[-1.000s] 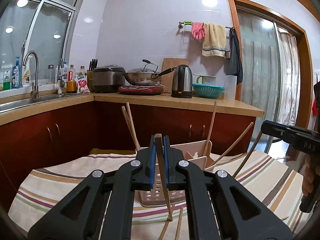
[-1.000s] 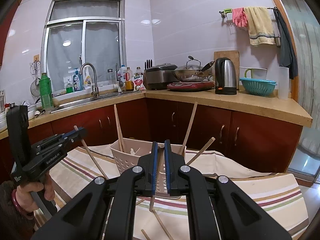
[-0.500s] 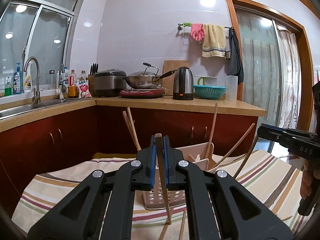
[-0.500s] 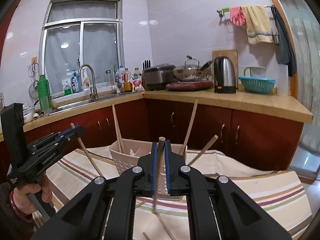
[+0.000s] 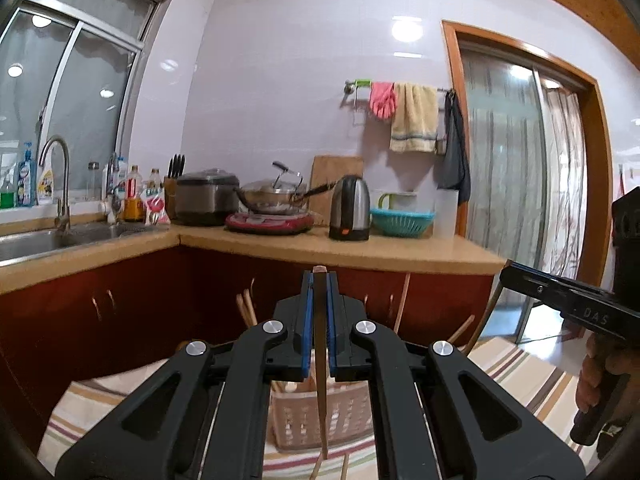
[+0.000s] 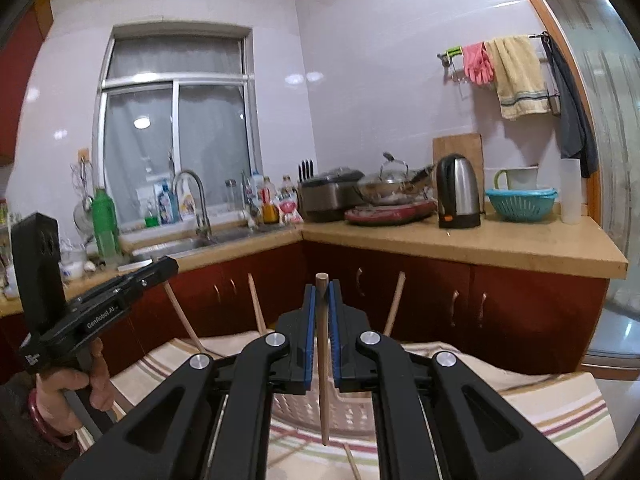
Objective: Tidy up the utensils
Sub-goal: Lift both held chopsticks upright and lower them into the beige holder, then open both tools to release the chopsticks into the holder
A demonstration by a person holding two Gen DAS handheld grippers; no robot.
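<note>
My left gripper [image 5: 319,280] is shut on a wooden chopstick [image 5: 321,392] that hangs upright between its blue pads, its lower tip above the striped cloth. My right gripper [image 6: 321,286] is shut on another wooden chopstick [image 6: 323,376], also upright. Both hang in front of a pale perforated utensil basket [image 5: 312,416] [image 6: 348,412] on the table, from which several chopsticks [image 5: 245,312] lean outward. Each gripper shows in the other's view: the right gripper [image 5: 560,300] at the right edge, the left gripper [image 6: 120,292] at the left, each held by a hand.
A striped tablecloth [image 6: 540,408] covers the table, with loose chopsticks [image 5: 344,466] lying in front of the basket. Behind stands a red-brown cabinet run with a counter [image 5: 400,254] bearing a kettle, wok, rice cooker and teal colander. A sink [image 5: 36,240] lies to the left.
Both grippers have risen with their chopsticks, so the basket and table now sit lower in both views. The chopstick tips have lifted clear of the cloth.
</note>
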